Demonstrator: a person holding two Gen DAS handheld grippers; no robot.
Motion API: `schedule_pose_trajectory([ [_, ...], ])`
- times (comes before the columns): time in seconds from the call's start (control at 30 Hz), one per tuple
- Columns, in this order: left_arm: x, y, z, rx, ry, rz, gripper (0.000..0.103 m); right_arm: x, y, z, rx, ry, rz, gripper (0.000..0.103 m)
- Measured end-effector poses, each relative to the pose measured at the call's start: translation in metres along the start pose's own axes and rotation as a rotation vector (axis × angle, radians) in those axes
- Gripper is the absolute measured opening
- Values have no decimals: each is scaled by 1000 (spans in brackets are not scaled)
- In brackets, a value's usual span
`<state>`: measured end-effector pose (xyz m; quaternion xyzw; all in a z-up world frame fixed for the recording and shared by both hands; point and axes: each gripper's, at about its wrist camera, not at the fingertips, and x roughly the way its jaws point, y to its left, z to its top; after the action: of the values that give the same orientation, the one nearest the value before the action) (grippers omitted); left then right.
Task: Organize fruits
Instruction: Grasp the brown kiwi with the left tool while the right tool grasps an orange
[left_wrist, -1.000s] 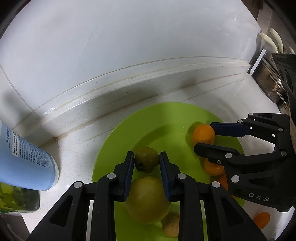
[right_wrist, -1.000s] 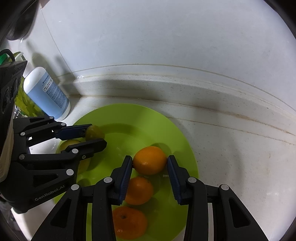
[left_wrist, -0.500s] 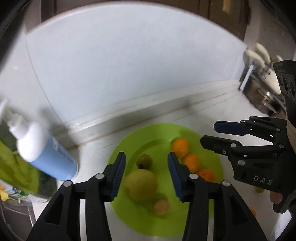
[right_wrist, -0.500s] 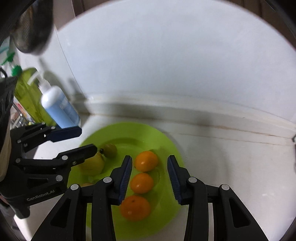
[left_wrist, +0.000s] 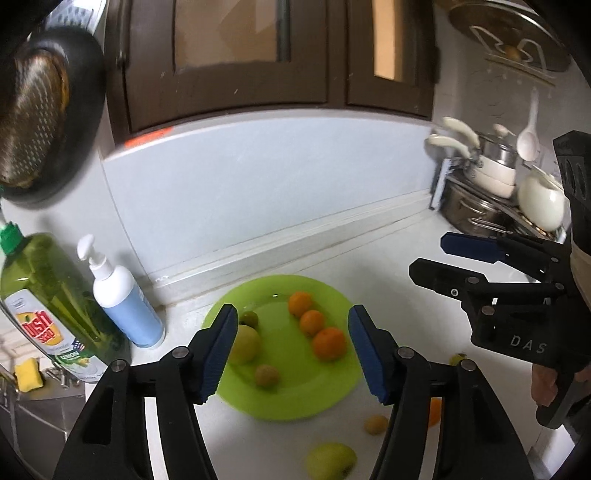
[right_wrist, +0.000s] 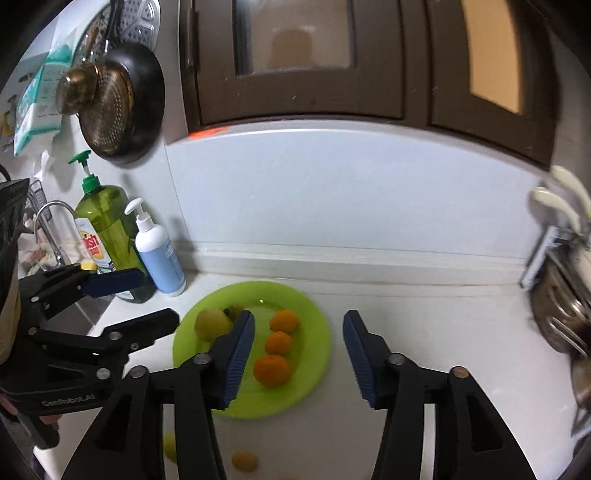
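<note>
White counter runs under a pale backsplash with dark wood cabinets above. Lime green plate sits on the counter near the back wall, to the right of the bottles. Left gripper hangs above the plate's near side, jaws wide, holding nothing; right gripper hangs above the plate's right half, jaws wide too, empty. Big green dish-soap bottle stands at the far left, blue pump bottle just beside it, between it and the plate. Dark pan with a metal strainer hangs on the wall above the bottles. Pots and white dishes are stacked at the right end of the counter. On the plate: yellow-green apple on the left side, small dark green fruit just behind it, small tan fruit in front, and three oranges in a row on the right, front orange, middle orange, back orange. Off the plate, on the counter in front: another yellow-green apple, a small yellow fruit, and one more orange partly hidden behind the left gripper's finger.
</note>
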<state>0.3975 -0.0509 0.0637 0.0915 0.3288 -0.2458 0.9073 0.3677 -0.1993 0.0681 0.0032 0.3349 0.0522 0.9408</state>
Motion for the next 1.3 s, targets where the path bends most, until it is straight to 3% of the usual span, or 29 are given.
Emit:
schedule_pose_trajectory([
  [0.23,-29,-29,-25,28,-35,7,64,-40,-12,-30,42,-26,-47,59],
  [0.6,-29,-56,-71,77,5,-25,64,-54,-16,-88,65,53,-64,59],
  [0.87,-18,-77,-98,227,0,-23,63,-49,-11,-120,39,122,-61,59],
  [1.03,-3,-91,-114,338,32,-25,54,-38,-8,-135,35,170,-37,59],
  [1.3,23,-99,-126,411,117,-72,43,-17,-6,-152,11,229,-7,59],
])
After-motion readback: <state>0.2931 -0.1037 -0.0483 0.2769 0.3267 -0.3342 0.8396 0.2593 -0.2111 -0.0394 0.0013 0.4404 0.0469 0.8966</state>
